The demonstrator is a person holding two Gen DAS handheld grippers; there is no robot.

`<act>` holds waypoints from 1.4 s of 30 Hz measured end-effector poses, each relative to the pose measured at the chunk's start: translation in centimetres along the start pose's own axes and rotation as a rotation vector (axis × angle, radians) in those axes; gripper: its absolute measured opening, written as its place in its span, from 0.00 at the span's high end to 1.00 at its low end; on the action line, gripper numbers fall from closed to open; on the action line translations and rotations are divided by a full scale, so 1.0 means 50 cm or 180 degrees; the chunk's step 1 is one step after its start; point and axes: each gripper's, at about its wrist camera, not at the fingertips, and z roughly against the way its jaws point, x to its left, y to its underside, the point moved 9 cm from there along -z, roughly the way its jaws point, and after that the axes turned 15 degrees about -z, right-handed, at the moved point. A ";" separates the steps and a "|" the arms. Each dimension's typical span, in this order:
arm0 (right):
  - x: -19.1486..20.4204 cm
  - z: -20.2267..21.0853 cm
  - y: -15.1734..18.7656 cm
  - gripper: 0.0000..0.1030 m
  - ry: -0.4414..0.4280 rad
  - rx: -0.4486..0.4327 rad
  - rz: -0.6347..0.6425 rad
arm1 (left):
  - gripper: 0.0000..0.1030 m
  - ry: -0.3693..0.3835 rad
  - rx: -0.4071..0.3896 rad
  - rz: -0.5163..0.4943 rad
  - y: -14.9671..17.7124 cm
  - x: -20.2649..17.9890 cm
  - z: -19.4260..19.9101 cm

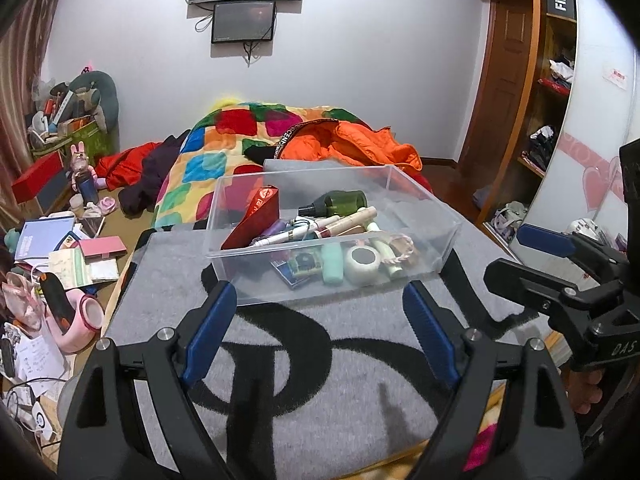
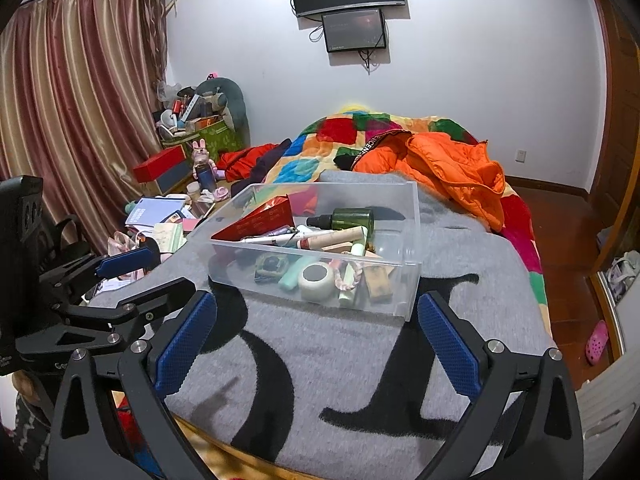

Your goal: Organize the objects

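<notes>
A clear plastic bin (image 1: 448, 236) (image 2: 412, 232) stands on a grey blanket with black lettering (image 1: 320, 360) (image 2: 340, 360). It holds a red box (image 1: 256, 216) (image 2: 260, 220), a green bottle (image 1: 344, 201) (image 2: 354, 218), a white tape roll (image 1: 362, 264) (image 2: 317, 279), a mint tube (image 1: 333, 262), pens and other small items. My left gripper (image 1: 320, 304) is open and empty, just in front of the bin. My right gripper (image 2: 316, 312) is open and empty, also in front of the bin. Each gripper shows at the edge of the other's view.
A patchwork quilt (image 1: 208, 160) and an orange jacket (image 1: 360, 144) (image 2: 452, 168) lie behind the bin. Books, boxes and toys clutter the floor on the left (image 1: 68, 248) (image 2: 160, 208). A wardrobe (image 1: 540, 100) stands right. Curtains (image 2: 80, 120) hang left.
</notes>
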 end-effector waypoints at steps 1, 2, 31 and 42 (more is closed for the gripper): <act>0.000 0.000 0.000 0.02 0.0004 -0.0004 0.0002 | 0.17 0.0000 -0.0003 -0.0004 0.000 -0.001 0.001; -0.001 0.000 0.000 0.02 0.0007 -0.0006 0.0003 | 0.17 -0.0003 -0.0003 -0.0007 0.001 -0.002 0.002; -0.009 0.017 -0.008 0.02 0.0048 -0.0079 0.0068 | 0.17 0.0029 -0.0032 0.0050 -0.008 -0.001 0.012; -0.009 0.016 -0.008 0.02 0.0046 -0.0077 0.0062 | 0.11 0.0042 -0.0111 0.0200 -0.010 0.011 0.016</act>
